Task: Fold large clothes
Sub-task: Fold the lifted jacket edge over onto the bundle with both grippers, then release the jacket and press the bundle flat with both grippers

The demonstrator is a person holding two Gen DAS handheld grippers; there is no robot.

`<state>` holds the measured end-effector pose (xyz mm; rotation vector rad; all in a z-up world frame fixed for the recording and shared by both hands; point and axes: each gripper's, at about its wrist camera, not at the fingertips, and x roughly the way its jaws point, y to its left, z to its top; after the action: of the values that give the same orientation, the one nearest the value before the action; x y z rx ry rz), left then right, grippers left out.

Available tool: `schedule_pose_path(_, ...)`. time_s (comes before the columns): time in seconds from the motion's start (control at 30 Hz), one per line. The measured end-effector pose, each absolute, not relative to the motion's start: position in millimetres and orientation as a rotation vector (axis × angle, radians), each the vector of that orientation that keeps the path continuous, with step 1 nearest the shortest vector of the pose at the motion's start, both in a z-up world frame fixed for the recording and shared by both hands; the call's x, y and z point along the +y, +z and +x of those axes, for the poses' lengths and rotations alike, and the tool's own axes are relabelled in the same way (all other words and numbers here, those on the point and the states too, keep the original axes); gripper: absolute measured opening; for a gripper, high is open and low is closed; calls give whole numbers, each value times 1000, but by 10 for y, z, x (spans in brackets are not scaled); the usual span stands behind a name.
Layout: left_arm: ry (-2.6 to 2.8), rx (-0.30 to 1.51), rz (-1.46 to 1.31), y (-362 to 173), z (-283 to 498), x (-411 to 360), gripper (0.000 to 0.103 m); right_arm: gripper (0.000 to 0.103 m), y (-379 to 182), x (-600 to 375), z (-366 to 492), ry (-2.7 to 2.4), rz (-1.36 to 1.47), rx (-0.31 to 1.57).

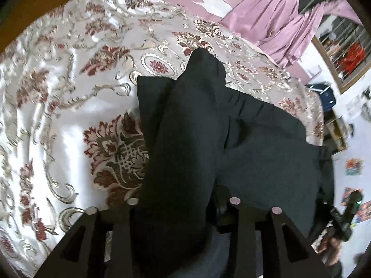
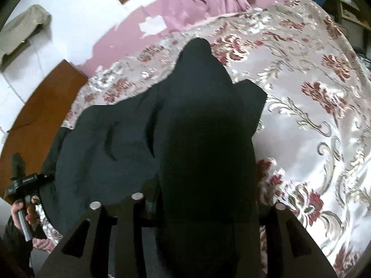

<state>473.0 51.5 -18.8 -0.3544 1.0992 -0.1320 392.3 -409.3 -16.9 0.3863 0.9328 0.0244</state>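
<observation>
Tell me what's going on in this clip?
A person is folding a dark garment on a bed with a floral bedspread, one handheld tool in each hand. A fold of the cloth lies between the jaws of both the left tool and the right tool; whether either grips it is unclear.

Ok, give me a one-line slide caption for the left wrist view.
Left gripper with dark garment draped between its fingers, over a floral bedspread.
</observation>
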Motion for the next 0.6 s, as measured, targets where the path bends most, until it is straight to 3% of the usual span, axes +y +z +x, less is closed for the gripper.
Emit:
schedule_pose_path(0.07, -83, 1088, -309, -150, 4707, 479, 57, 47, -157, -4007, 3885, 1, 347, 931)
schedule_pose_path(0.1, -69, 1069, -302, -117, 4684, 473, 71, 56, -140, -3972, 3878, -15, 316, 932)
schedule_pose_path(0.13, -64, 1052, -307, -87, 4668, 477, 75, 64, -127, -3946, 3880, -24, 300, 933)
schedule_pose_path(0.23, -40, 1013, -291, 23, 4616, 461, 83, 70, -94, -3910, 3852, -38, 279, 936)
schedule_pose_path(0.5, -33, 898, -180, 285, 4337, 283, 87, 91, 149, -3836, 3691, -135, 173, 873)
schedule_pose_path(0.6, -47, 840, -155, 405, 4186, 196, 92, 93, 286, -3796, 3616, -134, 154, 833)
